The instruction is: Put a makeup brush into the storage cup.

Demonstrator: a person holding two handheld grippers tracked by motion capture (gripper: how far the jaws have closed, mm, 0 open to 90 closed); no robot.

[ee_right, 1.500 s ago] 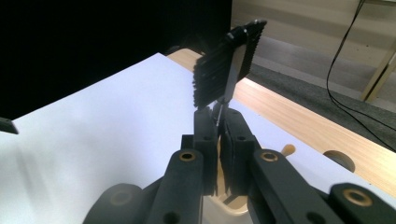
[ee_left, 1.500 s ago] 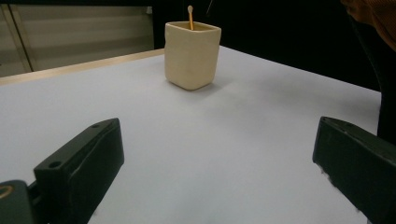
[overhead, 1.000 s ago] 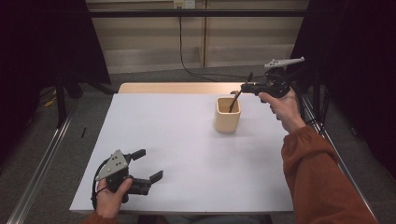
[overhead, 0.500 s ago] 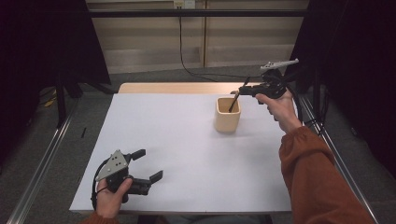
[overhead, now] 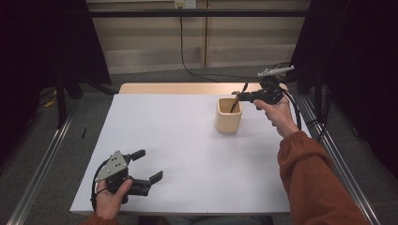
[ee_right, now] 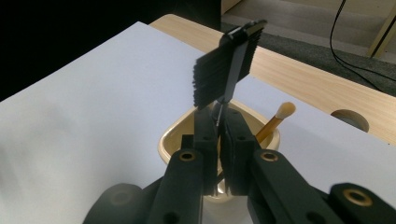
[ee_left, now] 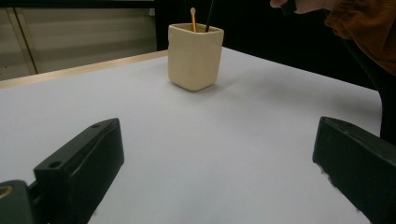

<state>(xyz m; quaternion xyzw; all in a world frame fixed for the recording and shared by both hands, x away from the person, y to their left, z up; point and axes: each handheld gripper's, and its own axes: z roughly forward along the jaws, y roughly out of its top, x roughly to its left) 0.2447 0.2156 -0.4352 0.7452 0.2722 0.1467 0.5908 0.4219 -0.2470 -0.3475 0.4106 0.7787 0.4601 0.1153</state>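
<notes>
The brush (ee_right: 229, 63) is a thin dark tool with a flat block of short black bristles set along one side of its upper end, rather like a small comb. In the right gripper view the bristle head stands tilted above the jaws, and the slim handle runs down between them. In the high view the same brush (overhead: 238, 99) shows as a thin dark stick slanting down into the cup (overhead: 229, 115).

The right gripper (ee_right: 218, 126) has its jaws pressed together on the handle of the brush, pinching it just under the bristle head. It hangs over the mouth of the cup (ee_right: 175, 135), so the lower end of the brush sits inside the cup while the head rises above the rim. In the high view the right gripper (overhead: 240, 96) is at the far right of the table (overhead: 178, 140), just beside the cup's upper edge.

The cup is a cream-coloured pot with rounded corners, standing upright on the white table top. A second stick (ee_right: 275, 122) with a pale rounded tip leans inside it, beside the brush, without touching the jaws.

The left gripper (overhead: 149, 165) rests at the near left corner of the table, well apart from the cup (ee_left: 194, 56) and the brush (ee_left: 209, 14), with its jaws spread wide and nothing between them
</notes>
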